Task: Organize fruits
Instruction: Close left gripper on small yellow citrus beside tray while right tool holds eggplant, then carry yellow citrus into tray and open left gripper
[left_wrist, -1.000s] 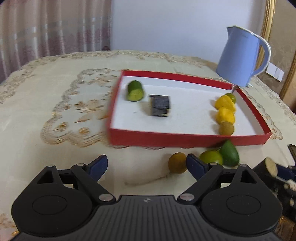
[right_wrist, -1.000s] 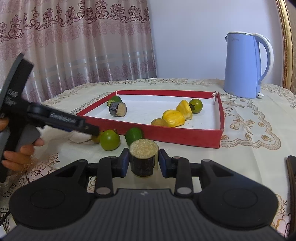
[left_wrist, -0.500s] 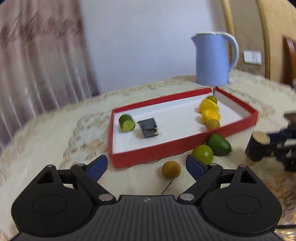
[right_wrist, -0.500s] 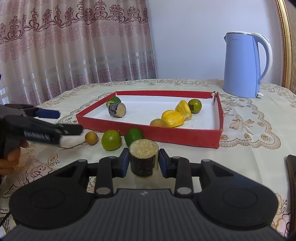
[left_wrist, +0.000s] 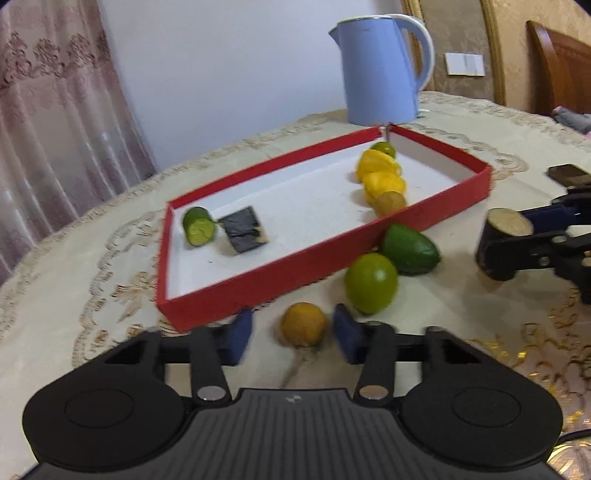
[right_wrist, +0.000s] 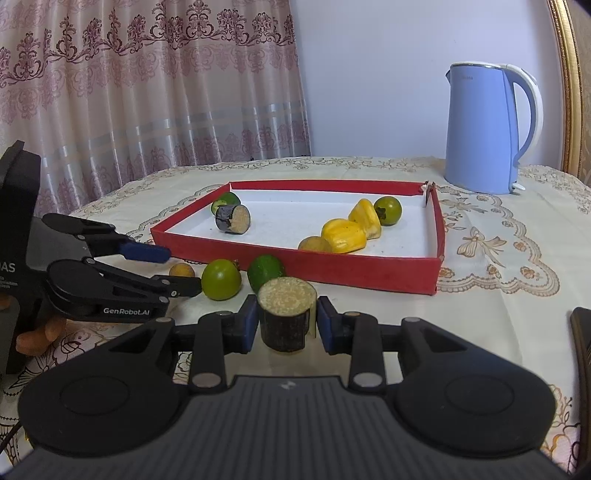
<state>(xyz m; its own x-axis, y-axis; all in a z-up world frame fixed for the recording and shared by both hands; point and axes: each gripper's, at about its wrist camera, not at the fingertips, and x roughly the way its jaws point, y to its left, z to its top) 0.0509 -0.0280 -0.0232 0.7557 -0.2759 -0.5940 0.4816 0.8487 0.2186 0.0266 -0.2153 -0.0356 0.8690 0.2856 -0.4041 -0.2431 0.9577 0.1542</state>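
My left claw (left_wrist: 291, 338) is closing around the small brown fruit (left_wrist: 303, 324) lying on the tablecloth just outside the red tray (left_wrist: 295, 266), pads not yet touching; it's light and round, so I'd pinch across its middle.

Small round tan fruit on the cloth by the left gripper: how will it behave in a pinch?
Likely rolls: the tan fruit is near-spherical and sits free on the tablecloth between the left gripper's closing fingers, not yet touched. Probably light: it is small beside the green fruit. Its thin stem may snag or steer it.
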